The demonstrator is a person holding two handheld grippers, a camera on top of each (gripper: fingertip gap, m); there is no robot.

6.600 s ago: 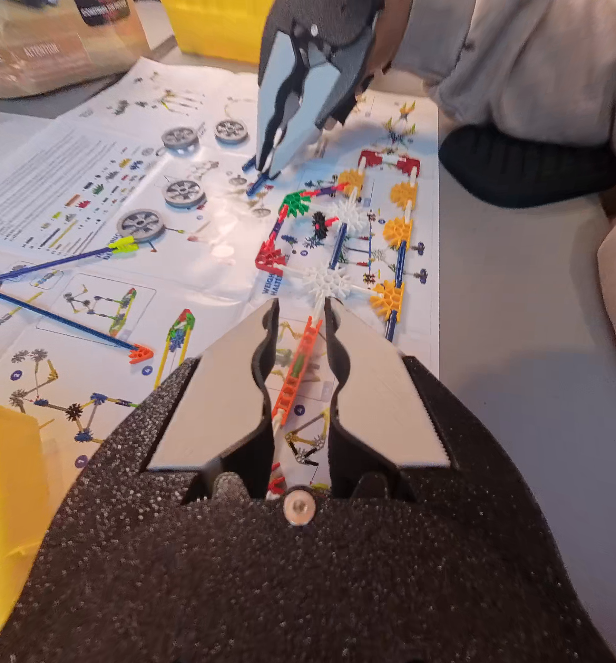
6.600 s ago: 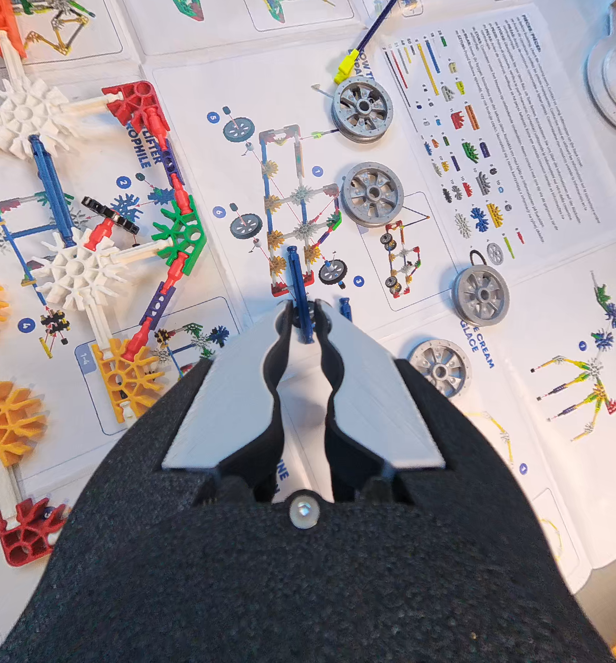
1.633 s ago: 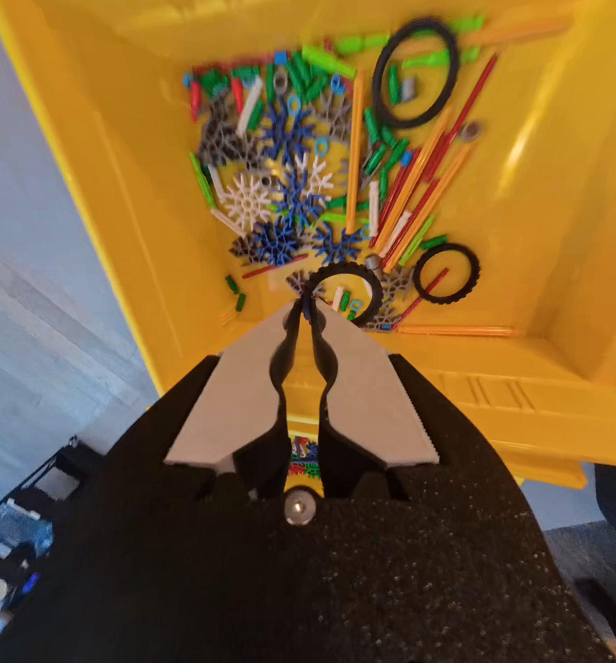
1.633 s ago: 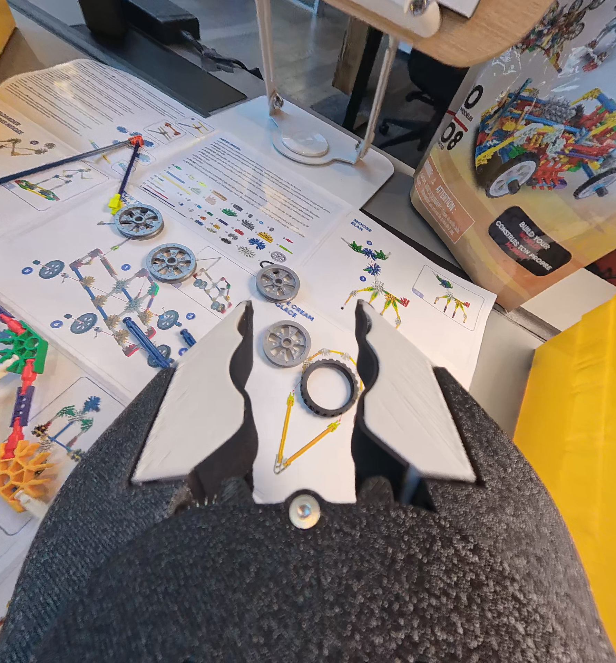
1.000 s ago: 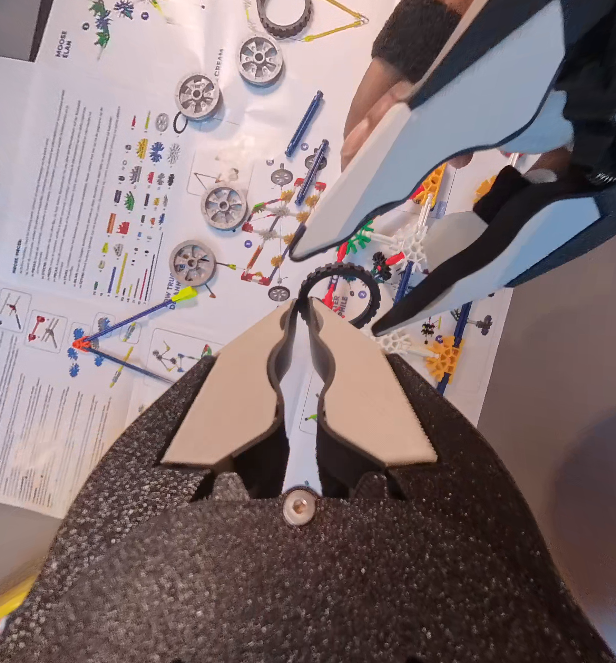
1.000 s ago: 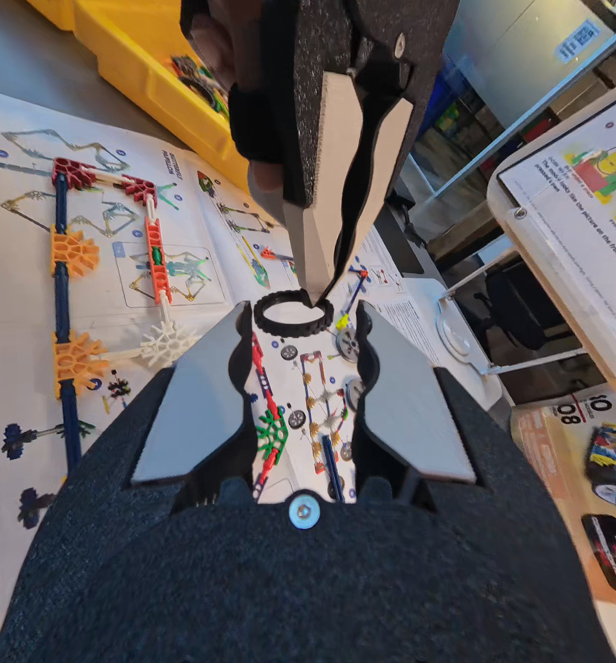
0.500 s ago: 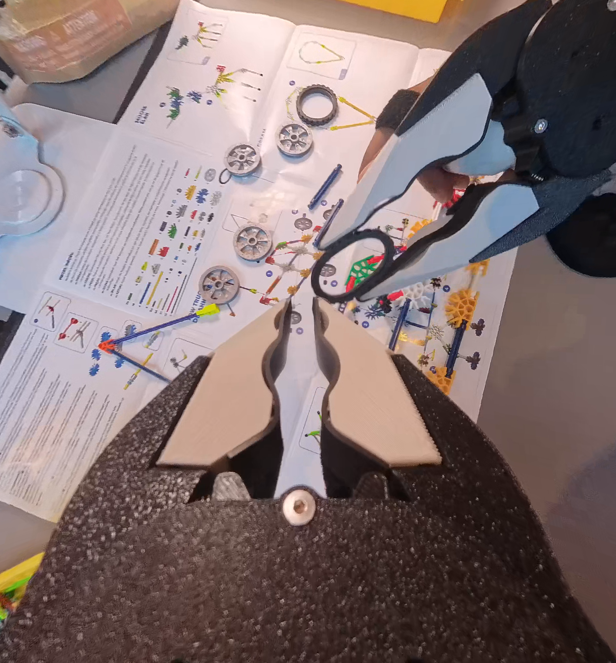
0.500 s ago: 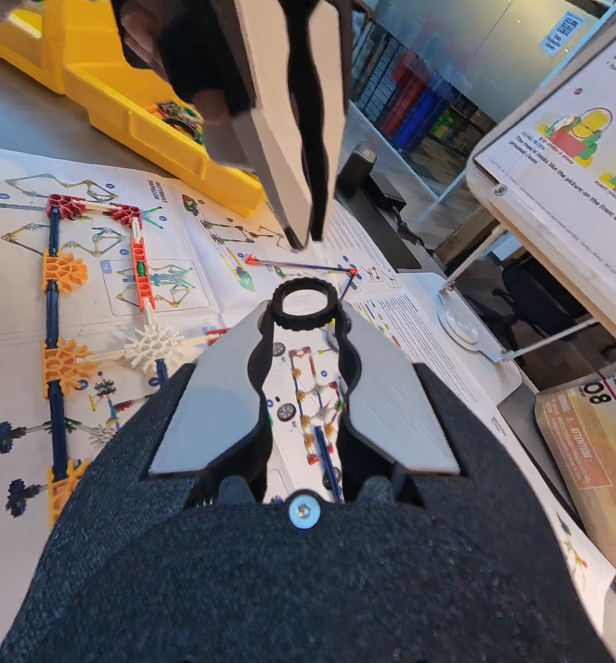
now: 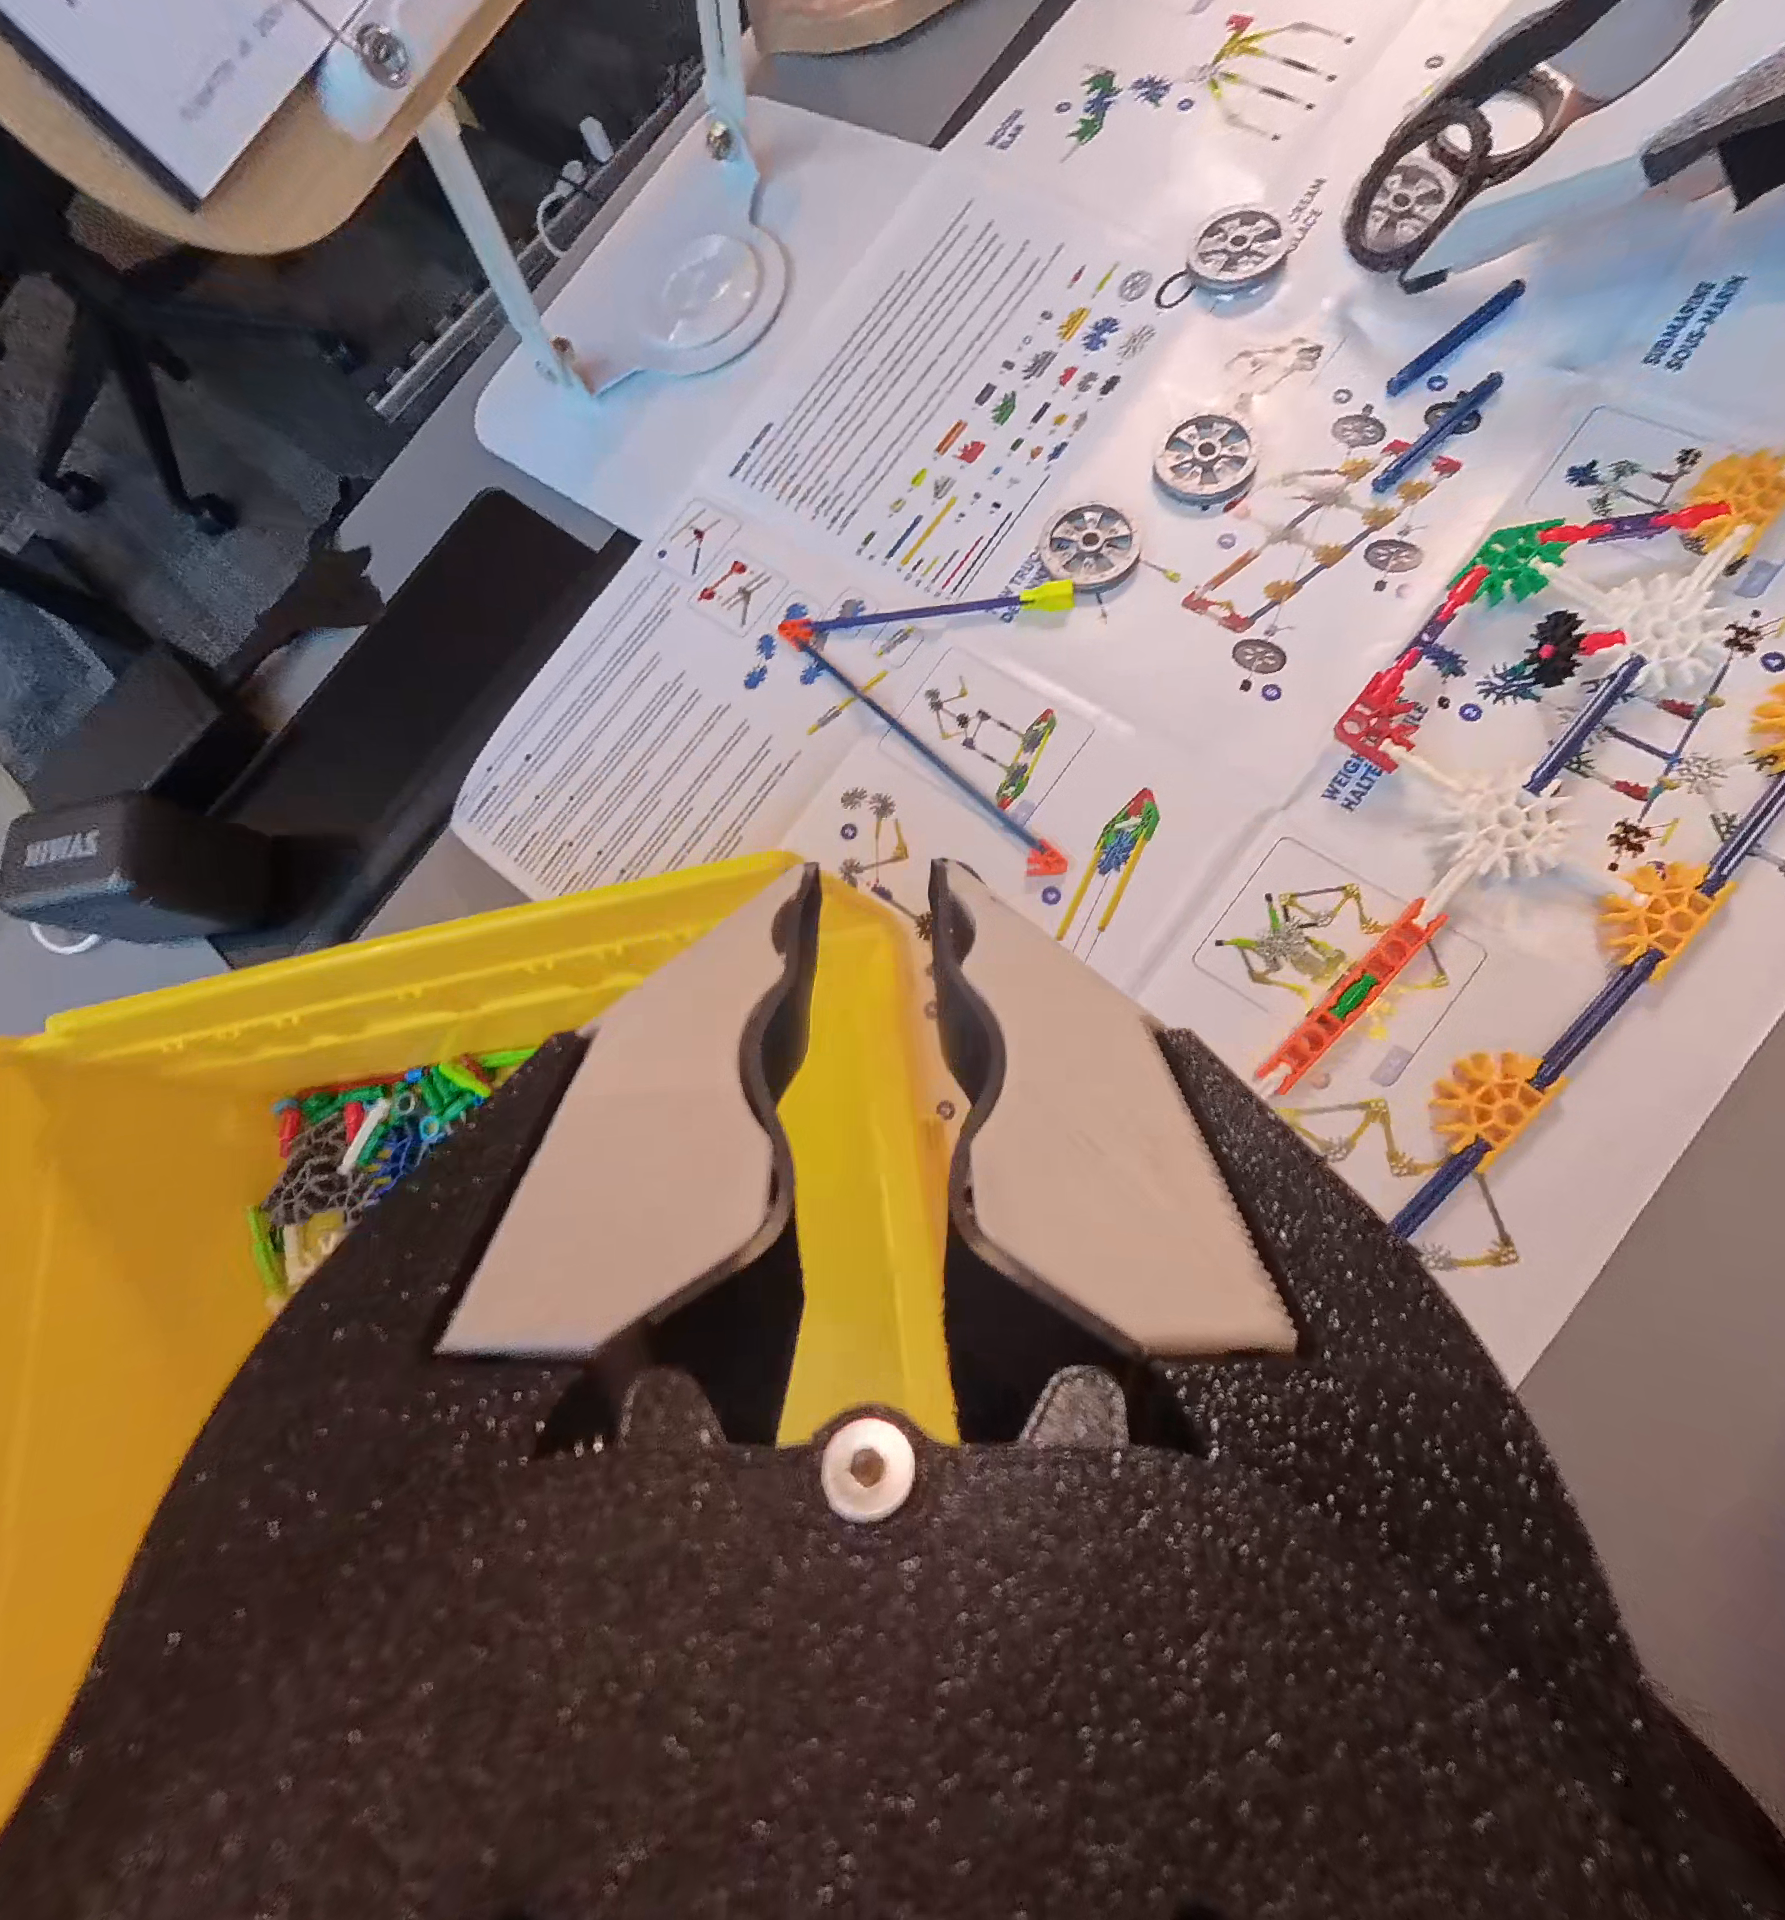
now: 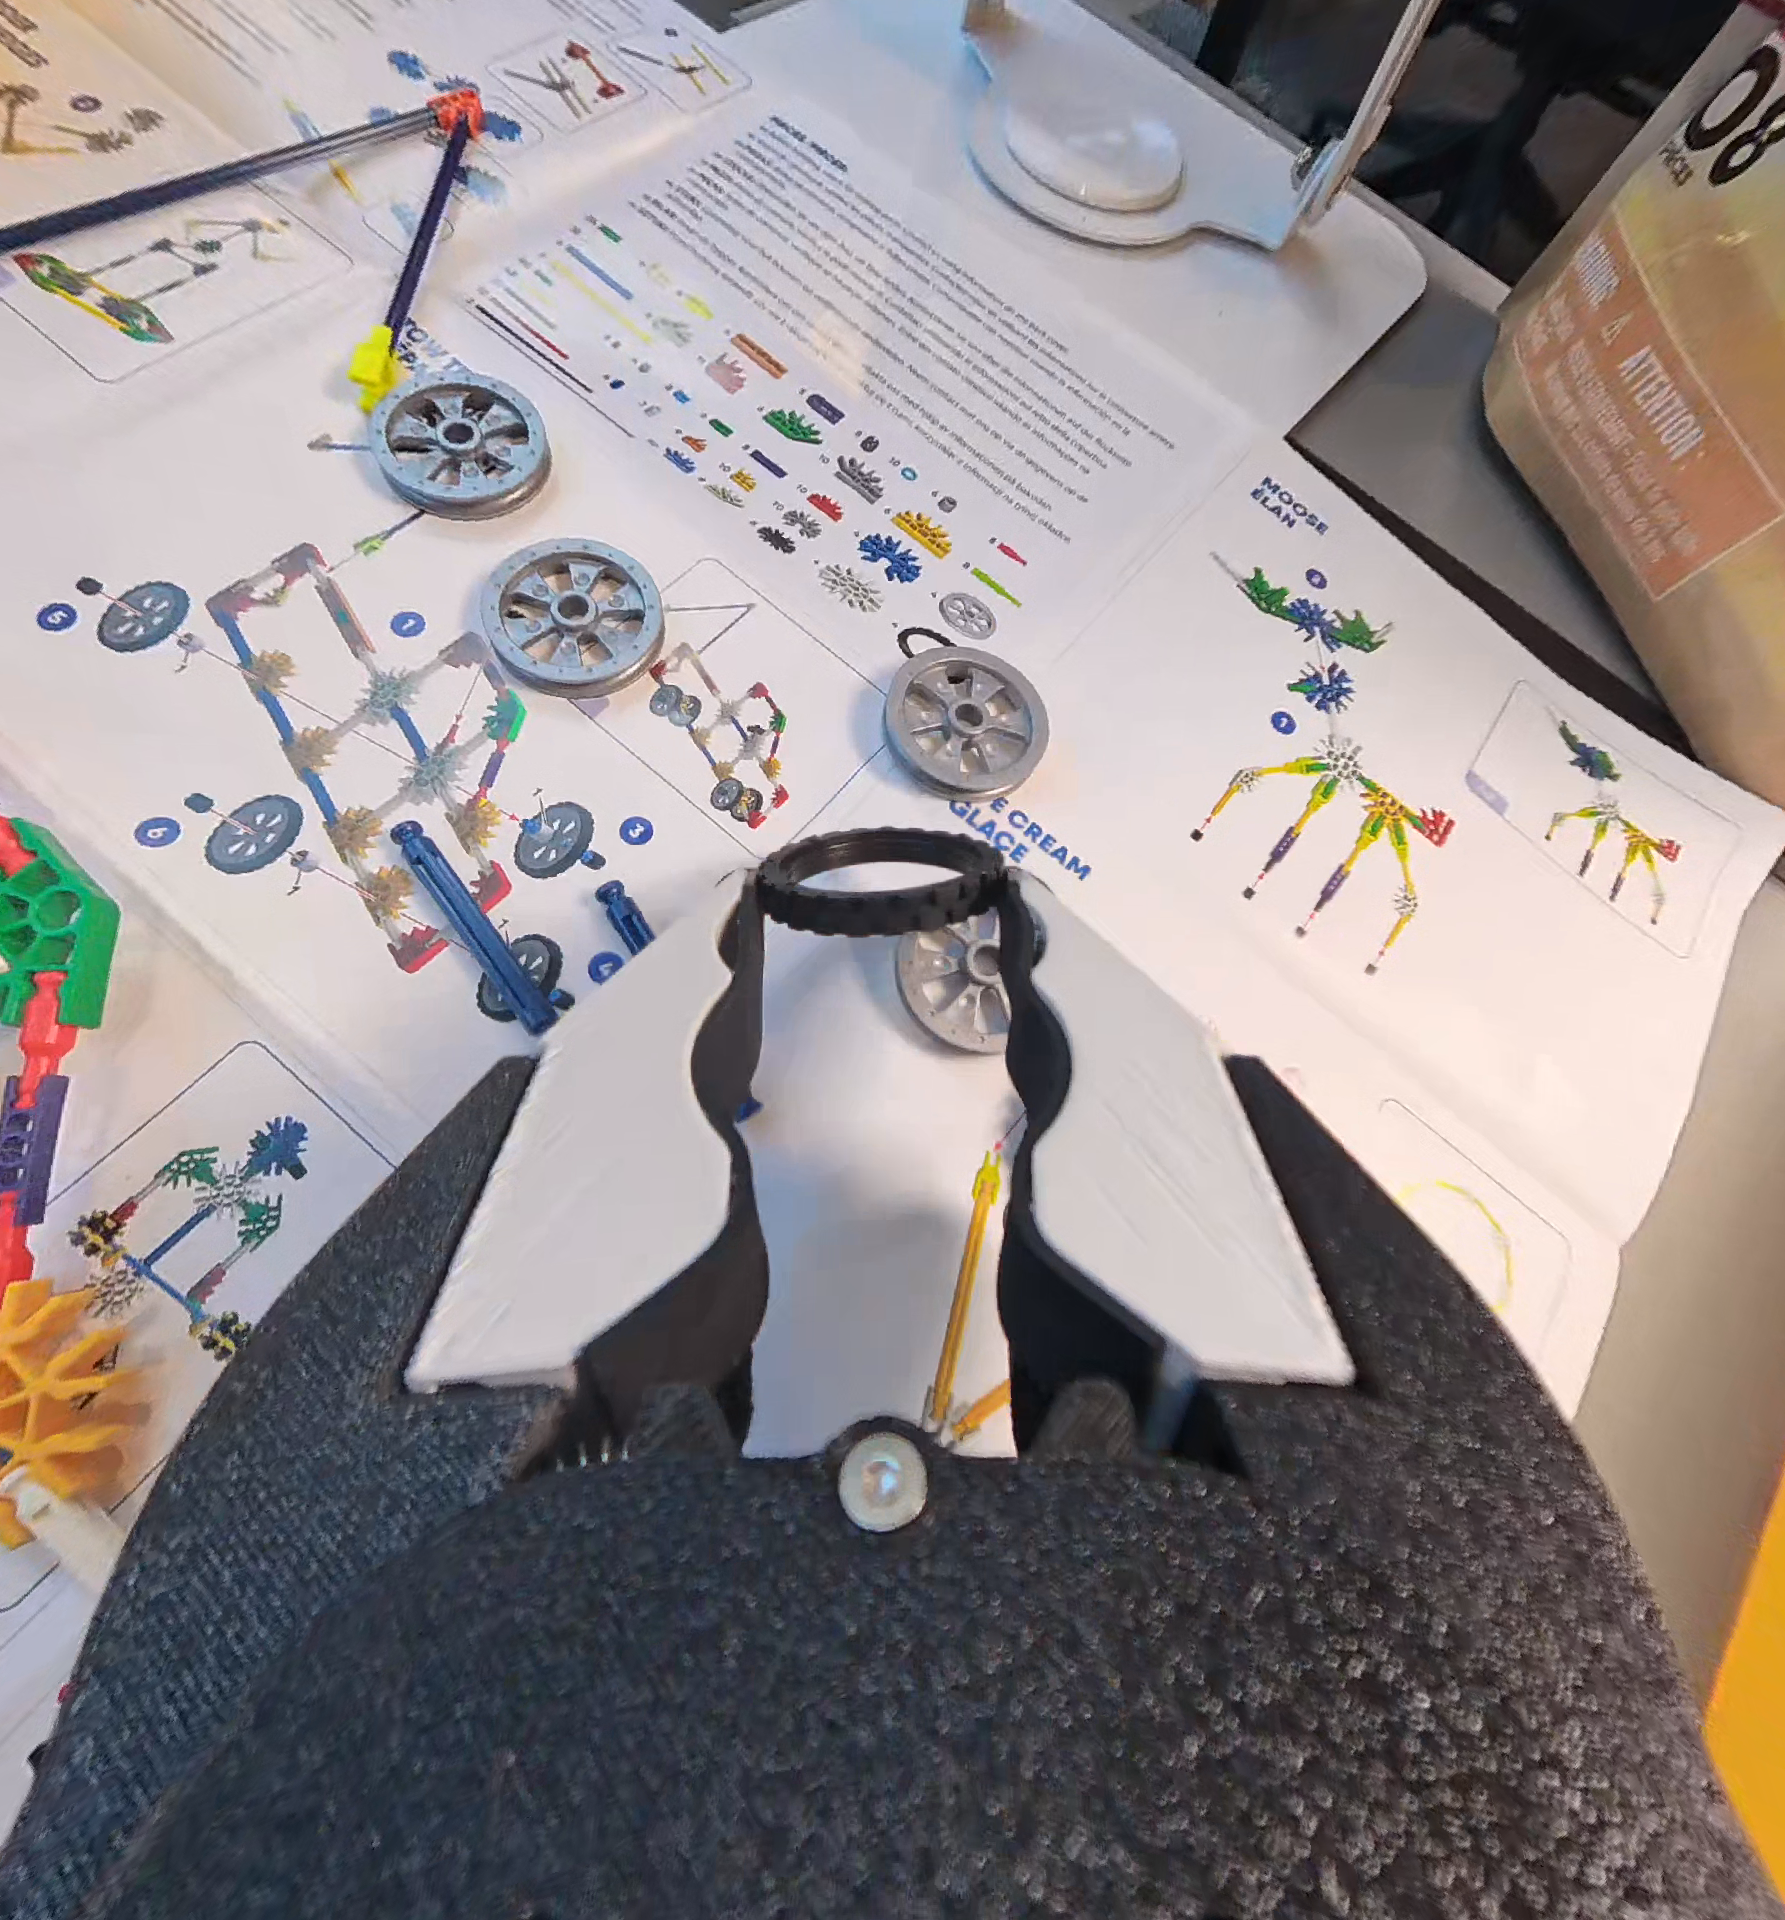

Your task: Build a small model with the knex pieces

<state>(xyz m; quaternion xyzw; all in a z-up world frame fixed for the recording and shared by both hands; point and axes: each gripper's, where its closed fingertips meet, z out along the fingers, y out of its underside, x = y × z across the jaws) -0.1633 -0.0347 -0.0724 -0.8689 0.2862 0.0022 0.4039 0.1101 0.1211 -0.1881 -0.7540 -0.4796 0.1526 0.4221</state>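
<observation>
A black rubber tyre ring (image 10: pixel 883 881) is gripped between the fingertips of the right tool (image 10: pixel 883 904), which is clamped on the ring's two sides and held just above a grey spoked wheel (image 10: pixel 955 987) lying on the unfolded instruction sheet (image 10: pixel 1231 665). In the left wrist view the same ring (image 9: pixel 1428 166) is seen far off at the top right, pinched by that tool directly over the wheel. Three more grey wheels (image 10: pixel 966 722) are laid on the sheet beyond it, and a short blue rod (image 10: pixel 472 925) is seen to their left, with a smaller blue piece (image 10: pixel 626 914) beside it. The left tool (image 9: pixel 872 883) is carried empty, its fingers parted by a narrow gap, above the corner of a yellow bin (image 9: pixel 98 1247) in which a heap of small coloured pieces (image 9: pixel 368 1132) is kept. A partly built frame (image 9: pixel 1594 790) of blue rods with orange, white, red and green connectors is spread on the sheet to the right of that tool. Two long blue rods joined at an orange connector (image 9: pixel 792 630) are laid on the sheet ahead of the bin. A white stand base (image 10: pixel 1106 156) and a printed cardboard box (image 10: pixel 1698 436) are placed at the far edge of the grey counter (image 9: pixel 1698 1299).
</observation>
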